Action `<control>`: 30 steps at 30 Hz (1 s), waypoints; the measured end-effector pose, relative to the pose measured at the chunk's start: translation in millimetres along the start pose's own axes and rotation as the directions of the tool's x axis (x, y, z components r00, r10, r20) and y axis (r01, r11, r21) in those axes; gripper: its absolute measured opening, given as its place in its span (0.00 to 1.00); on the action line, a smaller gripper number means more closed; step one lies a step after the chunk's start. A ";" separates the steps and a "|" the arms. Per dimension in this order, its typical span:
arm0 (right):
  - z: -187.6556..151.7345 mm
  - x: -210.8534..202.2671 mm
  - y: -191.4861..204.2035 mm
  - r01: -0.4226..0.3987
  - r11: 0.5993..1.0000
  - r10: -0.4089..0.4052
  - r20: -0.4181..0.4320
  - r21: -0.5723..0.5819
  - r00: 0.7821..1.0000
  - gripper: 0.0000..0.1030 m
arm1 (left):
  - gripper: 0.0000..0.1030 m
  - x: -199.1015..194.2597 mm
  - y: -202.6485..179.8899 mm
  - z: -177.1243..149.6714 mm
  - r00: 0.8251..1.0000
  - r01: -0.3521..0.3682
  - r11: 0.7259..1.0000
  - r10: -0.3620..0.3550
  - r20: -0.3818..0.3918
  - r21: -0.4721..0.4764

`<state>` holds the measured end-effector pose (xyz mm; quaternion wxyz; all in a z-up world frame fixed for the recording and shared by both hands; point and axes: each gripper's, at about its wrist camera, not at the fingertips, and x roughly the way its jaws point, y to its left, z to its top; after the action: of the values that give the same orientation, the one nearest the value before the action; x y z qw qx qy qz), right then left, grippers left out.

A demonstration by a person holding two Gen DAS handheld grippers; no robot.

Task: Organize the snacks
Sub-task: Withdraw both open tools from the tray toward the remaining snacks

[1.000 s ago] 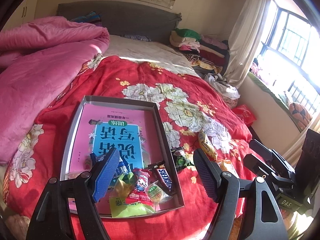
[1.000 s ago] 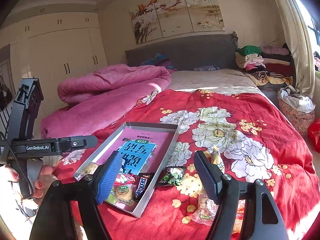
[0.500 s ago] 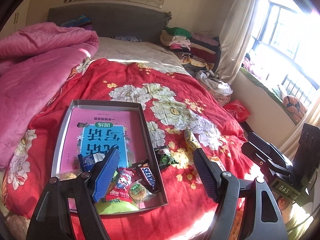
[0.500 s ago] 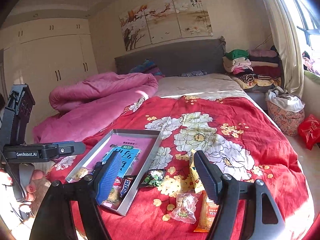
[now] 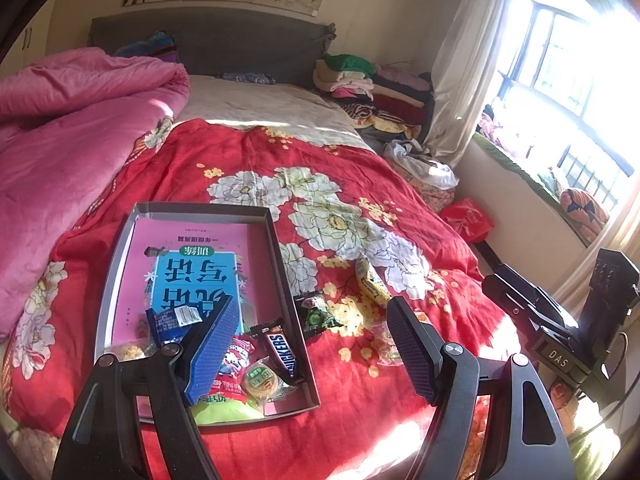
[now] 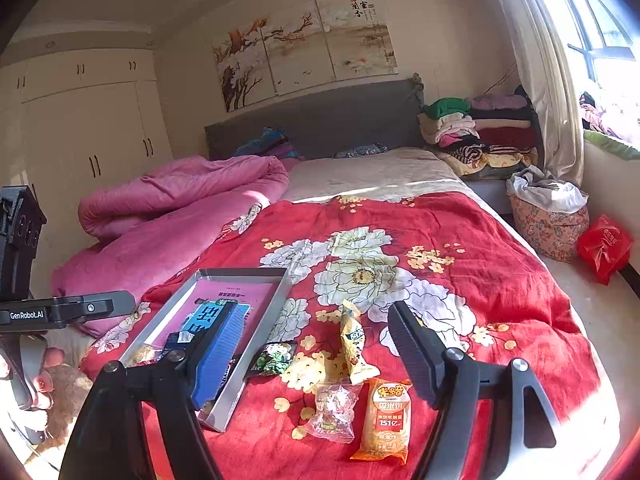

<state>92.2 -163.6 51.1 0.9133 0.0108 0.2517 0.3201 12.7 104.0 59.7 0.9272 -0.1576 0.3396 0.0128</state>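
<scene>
Both grippers have drawn back from the bed, jaws released and holding nothing — four snacks lie loose beside the tray (image 6: 256,344).
The soft red bedspread (image 6: 480,248) may let the orange rice-cracker pack (image 6: 386,420) or clear candy bag (image 6: 334,410) slide away when the right gripper (image 6: 316,354) pinches — the left gripper (image 5: 310,346) hovers by the tray's Snickers bar (image 5: 282,354).

Red floral bed (image 6: 500,264): grey tray (image 6: 262,322), loose snack packets (image 6: 386,420), pink quilt (image 6: 180,216).

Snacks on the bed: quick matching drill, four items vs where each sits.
Items:
1. Snickers bar
2. orange rice cracker pack
3. dark green packet
4. clear candy bag

Places:
A. on the blanket, just outside the tray's wall
B. inside the tray
C. on the blanket, right of the clear bag
D. on the blanket, left of the orange pack

Pairs: 1-B, 2-C, 3-A, 4-D
</scene>
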 end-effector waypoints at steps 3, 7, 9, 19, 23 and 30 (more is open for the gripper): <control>-0.6 -0.2 -3.9 0.013 1.000 -0.013 -0.004 0.005 1.000 0.72 | 0.75 1.1 -2.2 -0.5 1.000 0.006 1.000 -0.006 -0.004 0.002; -2.8 0.7 -10.0 0.040 0.999 -0.039 -0.013 0.013 0.999 0.72 | 0.75 3.4 -6.4 -1.7 1.000 0.013 1.000 -0.012 -0.013 0.009; -5.2 1.7 -13.3 0.060 0.998 -0.059 -0.025 0.016 0.998 0.72 | 0.75 5.7 -9.0 -2.2 1.000 0.016 1.000 -0.016 -0.019 0.014; -18.9 11.5 -33.8 0.099 0.993 -0.093 -0.094 0.061 0.991 0.72 | 0.75 22.2 -28.0 -10.0 0.997 0.035 0.998 -0.032 -0.068 0.045; -23.9 15.6 -38.5 0.107 0.992 -0.098 -0.119 0.068 0.988 0.72 | 0.75 30.5 -36.8 -14.8 0.995 0.043 0.997 -0.037 -0.092 0.064; -33.9 23.9 -47.6 0.122 0.989 -0.108 -0.164 0.079 0.980 0.72 | 0.75 46.9 -50.6 -22.3 0.989 0.059 0.995 -0.047 -0.137 0.085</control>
<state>119.9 -192.1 2.0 0.9058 0.0111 0.3382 0.2550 41.5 45.4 28.2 0.9083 -0.1258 0.3972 -0.0378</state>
